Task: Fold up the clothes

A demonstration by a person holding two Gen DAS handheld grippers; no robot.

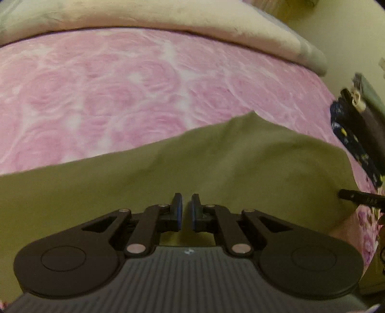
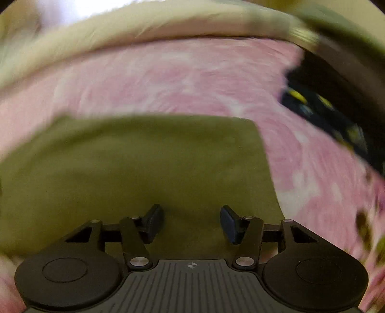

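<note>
An olive-green garment (image 1: 216,163) lies spread on a pink rose-patterned bedspread (image 1: 120,91). My left gripper (image 1: 187,207) hovers just over the garment's near part, its jaws nearly closed with a thin gap and nothing between them. In the right wrist view the same garment (image 2: 144,163) fills the lower middle, with a folded corner at upper right. My right gripper (image 2: 191,216) is open above the cloth and holds nothing. The right view is motion-blurred. A dark finger of the other gripper (image 1: 361,198) pokes in at the left view's right edge.
A cream blanket (image 1: 168,16) lies along the far side of the bed. A dark navy patterned cloth (image 1: 349,134) and a black item sit at the bed's right edge, also in the right wrist view (image 2: 336,115).
</note>
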